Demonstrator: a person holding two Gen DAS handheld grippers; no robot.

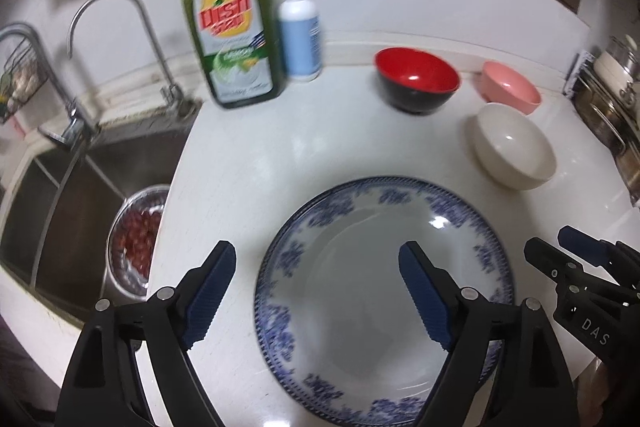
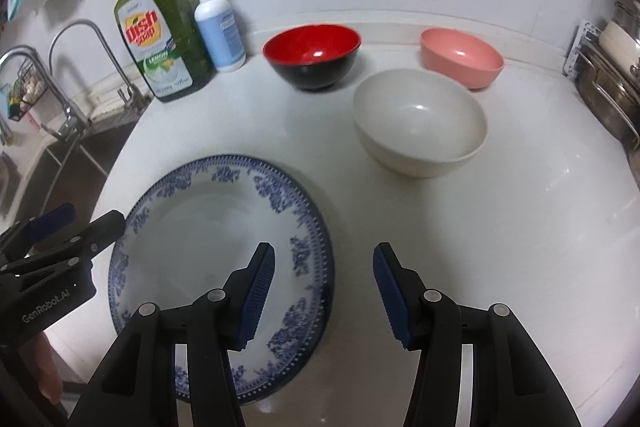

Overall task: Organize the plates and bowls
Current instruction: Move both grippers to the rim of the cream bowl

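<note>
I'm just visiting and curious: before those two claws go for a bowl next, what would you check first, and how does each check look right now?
1. Left gripper free of load: ok, jaws open, nothing between them.
2. Right gripper free of load: ok, jaws apart, only counter and plate rim below.
3. Plate lying flat on the counter: ok, and nothing is on it.
4. White bowl upright and clear of its neighbours: ok, apart from the pink bowl and red bowl.
5. Bowls empty: ok, all three insides look bare.
6. Plate edge safe from the counter's near edge: cannot tell, the grippers hide it.
</note>
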